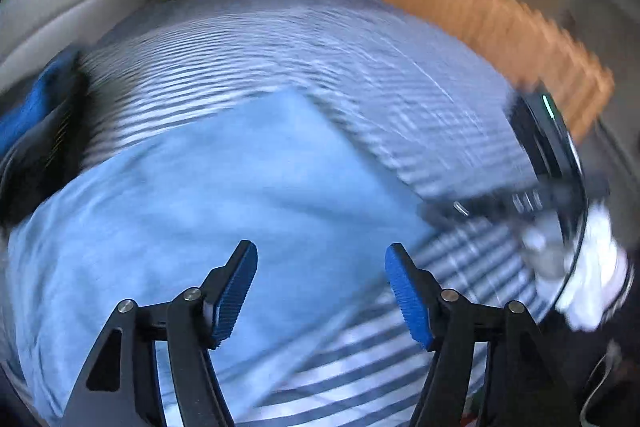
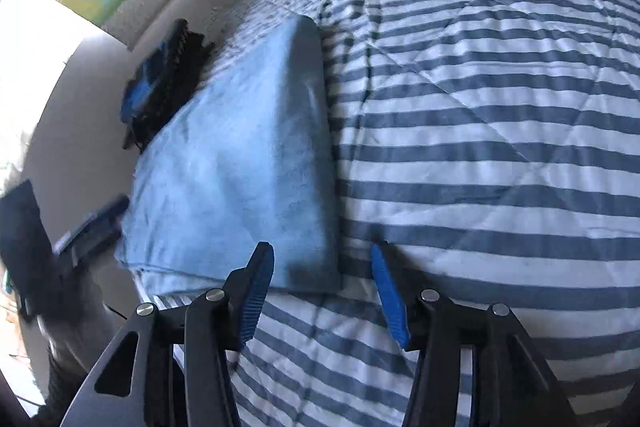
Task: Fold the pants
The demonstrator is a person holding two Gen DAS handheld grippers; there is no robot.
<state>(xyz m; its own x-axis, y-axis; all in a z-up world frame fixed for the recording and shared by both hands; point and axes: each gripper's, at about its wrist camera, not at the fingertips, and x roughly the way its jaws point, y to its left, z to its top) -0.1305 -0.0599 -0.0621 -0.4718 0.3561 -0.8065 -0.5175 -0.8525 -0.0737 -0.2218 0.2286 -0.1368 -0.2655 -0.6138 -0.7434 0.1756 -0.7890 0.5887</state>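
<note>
Lying folded on the striped quilted bed (image 2: 480,131), the light-blue soft cotton pants (image 2: 240,155) look limp and light — best pinched at an edge; left tool (image 1: 321,281) and right tool (image 2: 322,287) both gape, released.

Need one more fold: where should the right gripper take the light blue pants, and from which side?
Grip the near corner of the pants, between the open right gripper fingers. Come low from the near edge: there the layered edge lies flat on the striped quilt.

Striped quilt (image 2: 480,131) lies bare right of folded pants (image 2: 240,163); dark clutter (image 2: 164,83), seemingly, crowds their left
</note>
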